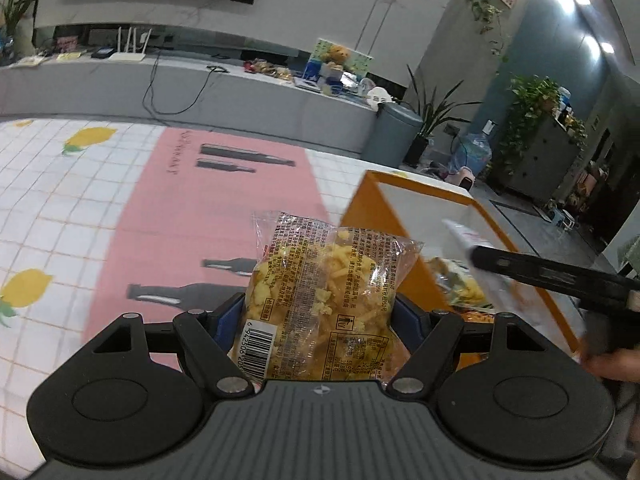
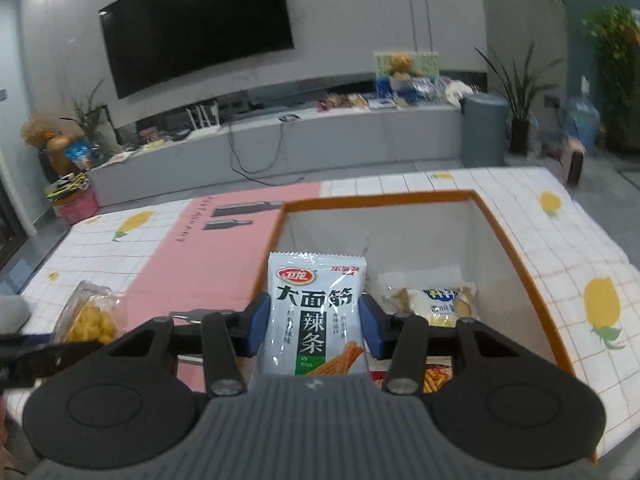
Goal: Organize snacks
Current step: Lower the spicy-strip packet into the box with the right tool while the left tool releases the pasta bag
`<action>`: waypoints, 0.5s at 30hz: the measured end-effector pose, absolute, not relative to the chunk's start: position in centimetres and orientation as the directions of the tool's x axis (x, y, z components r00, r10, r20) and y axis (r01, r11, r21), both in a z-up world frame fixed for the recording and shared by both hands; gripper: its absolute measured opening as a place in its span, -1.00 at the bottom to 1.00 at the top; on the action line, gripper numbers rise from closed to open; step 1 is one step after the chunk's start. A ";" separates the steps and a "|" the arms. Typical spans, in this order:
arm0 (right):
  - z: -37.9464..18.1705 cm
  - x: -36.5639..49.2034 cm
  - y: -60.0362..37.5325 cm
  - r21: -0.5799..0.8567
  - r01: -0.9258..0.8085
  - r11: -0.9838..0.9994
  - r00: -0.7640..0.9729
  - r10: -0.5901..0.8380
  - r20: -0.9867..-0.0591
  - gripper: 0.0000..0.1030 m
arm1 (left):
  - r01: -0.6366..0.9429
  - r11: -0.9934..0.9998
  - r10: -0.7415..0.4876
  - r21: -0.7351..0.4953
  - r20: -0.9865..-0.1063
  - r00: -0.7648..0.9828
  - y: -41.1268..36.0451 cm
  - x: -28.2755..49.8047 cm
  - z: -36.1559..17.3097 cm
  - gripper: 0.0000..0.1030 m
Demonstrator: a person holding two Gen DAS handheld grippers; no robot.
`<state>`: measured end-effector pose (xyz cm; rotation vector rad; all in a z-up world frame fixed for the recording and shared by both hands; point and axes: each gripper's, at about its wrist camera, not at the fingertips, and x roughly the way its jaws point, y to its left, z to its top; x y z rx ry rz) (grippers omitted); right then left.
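Observation:
My left gripper (image 1: 320,320) is shut on a clear packet of yellow snack pieces (image 1: 324,296), held upright above the table just left of the orange box (image 1: 364,216). That packet also shows at the left of the right wrist view (image 2: 90,316). My right gripper (image 2: 314,326) is shut on a white spicy-strip packet (image 2: 316,312), held over the near left part of the orange box (image 2: 520,264). The right gripper and its packet show blurred at the right of the left wrist view (image 1: 476,256). Inside the box lie a pale packet (image 2: 436,304) and a red packet (image 2: 434,376).
The table carries a white grid cloth with lemons (image 1: 60,208) and a pink panel with bottle prints (image 1: 208,208). Beyond the table stand a long grey TV bench (image 2: 320,136), a grey bin (image 1: 394,132) and potted plants (image 1: 436,120).

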<state>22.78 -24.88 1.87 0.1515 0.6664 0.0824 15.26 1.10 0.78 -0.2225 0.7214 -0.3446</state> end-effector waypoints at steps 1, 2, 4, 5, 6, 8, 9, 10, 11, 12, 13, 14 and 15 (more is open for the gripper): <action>1.6 23.5 -24.8 0.152 -0.008 0.988 0.772 0.102 -0.628 -0.08 | 0.241 0.922 -0.381 -0.303 -0.602 0.702 0.4 15.2 0.8 0.70; 1.3 24.2 -24.6 0.131 0.013 0.991 0.757 0.076 -0.649 -0.08 | 0.248 0.924 -0.377 -0.290 -0.600 0.706 -0.3 15.2 0.8 0.70; 0.9 25.1 -24.5 0.095 0.032 0.995 0.741 0.040 -0.670 -0.08 | 0.256 0.932 -0.362 -0.258 -0.600 0.713 -1.5 15.2 0.7 0.70; 0.7 25.6 -24.4 0.080 0.032 0.996 0.738 0.031 -0.674 -0.08 | 0.263 0.935 -0.354 -0.238 -0.602 0.715 -2.1 15.3 0.5 0.70; 0.5 26.0 -24.4 0.066 0.029 0.997 0.736 0.024 -0.676 -0.08 | 0.268 0.938 -0.346 -0.218 -0.605 0.717 -2.6 15.5 0.4 0.70; 0.1 27.0 -24.5 0.037 0.027 0.999 0.733 0.006 -0.681 -0.08 | 0.271 0.943 -0.330 -0.192 -0.616 0.715 -3.4 15.5 0.1 0.70; -0.2 27.6 -24.6 0.027 0.034 0.999 0.730 -0.006 -0.684 -0.08 | 0.273 0.943 -0.330 -0.189 -0.624 0.708 -3.7 15.6 -0.1 0.70; -0.5 28.3 -24.8 0.021 0.044 0.999 0.723 -0.018 -0.690 -0.08 | 0.284 0.938 -0.345 -0.199 -0.630 0.696 -3.9 15.7 -0.2 0.70; -0.9 28.9 -25.0 0.019 0.054 0.998 0.709 -0.025 -0.705 -0.08 | 0.295 0.931 -0.362 -0.213 -0.633 0.684 -4.0 15.8 -0.4 0.70; -1.3 29.1 -25.3 0.027 0.061 0.998 0.694 -0.023 -0.720 -0.08 | 0.299 0.928 -0.370 -0.221 -0.635 0.678 -4.2 16.1 -0.6 0.70; -1.5 29.4 -25.6 0.047 0.065 0.997 0.673 -0.010 -0.739 -0.08 | 0.295 0.930 -0.365 -0.219 -0.638 0.678 -4.2 16.2 -0.7 0.70; -1.6 29.5 -26.0 0.079 0.064 0.995 0.666 0.016 -0.746 -0.07 | 0.294 0.933 -0.357 -0.209 -0.639 0.681 -4.5 16.1 -0.8 0.70; -1.6 29.3 -26.3 0.109 0.063 0.992 0.667 0.039 -0.744 -0.05 | 0.294 0.935 -0.352 -0.200 -0.639 0.684 -4.6 16.1 -0.9 0.70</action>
